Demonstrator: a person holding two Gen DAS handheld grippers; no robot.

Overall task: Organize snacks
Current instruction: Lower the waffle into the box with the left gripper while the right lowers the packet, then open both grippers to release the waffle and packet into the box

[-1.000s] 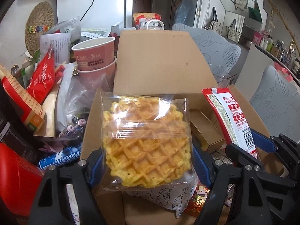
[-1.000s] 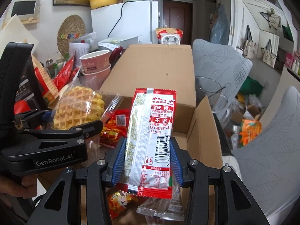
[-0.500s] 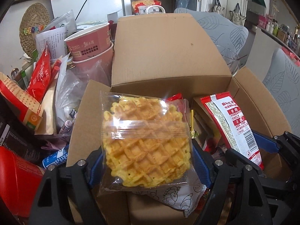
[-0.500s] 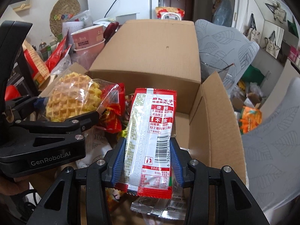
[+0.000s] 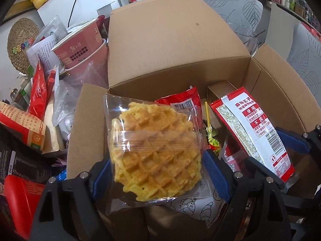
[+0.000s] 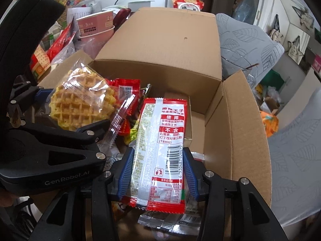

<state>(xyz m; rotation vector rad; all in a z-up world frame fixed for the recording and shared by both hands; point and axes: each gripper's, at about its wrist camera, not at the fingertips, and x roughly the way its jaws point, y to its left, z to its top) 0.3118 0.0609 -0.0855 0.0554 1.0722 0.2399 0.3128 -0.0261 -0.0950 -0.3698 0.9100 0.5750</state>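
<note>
**Mei:** Between the blue pads of the left gripper [image 5: 158, 172] sits the wrapped waffle [image 5: 156, 150], a golden round in a clear wrapper, clamped at both sides. It hangs over the near left part of the open cardboard box [image 5: 280, 92].

**Jun:** And on the other side?

**Mei:** The right gripper [image 6: 156, 172] is closed on the red-and-white spicy snack packet [image 6: 160, 146], held upright with its barcode facing the camera. It is also over the box, to the right of the waffle; the two packs are near each other but apart.

**Jun:** What lies under them?

**Mei:** Inside the box, a red snack pack [image 5: 184, 102] with a barcode sits just behind the waffle, and a white wrapper printed with croissant drawings [image 5: 200, 206] lies below it. A small brown carton [image 6: 180, 108] stands toward the back of the box, behind the spicy packet. Clear wrapped packets [image 6: 170, 221] lie at the near edge under the right gripper.

**Jun:** Around the box?

**Mei:** Its rear flap stands up. Left of it, two stacked pink paper cups [image 5: 82, 48] rest among red snack bags [image 5: 38, 92] and printed paper. A woven round mat [image 5: 22, 44] hangs on the wall further left, and grey leaf-patterned chairs [image 6: 248, 46] are to the right.
</note>
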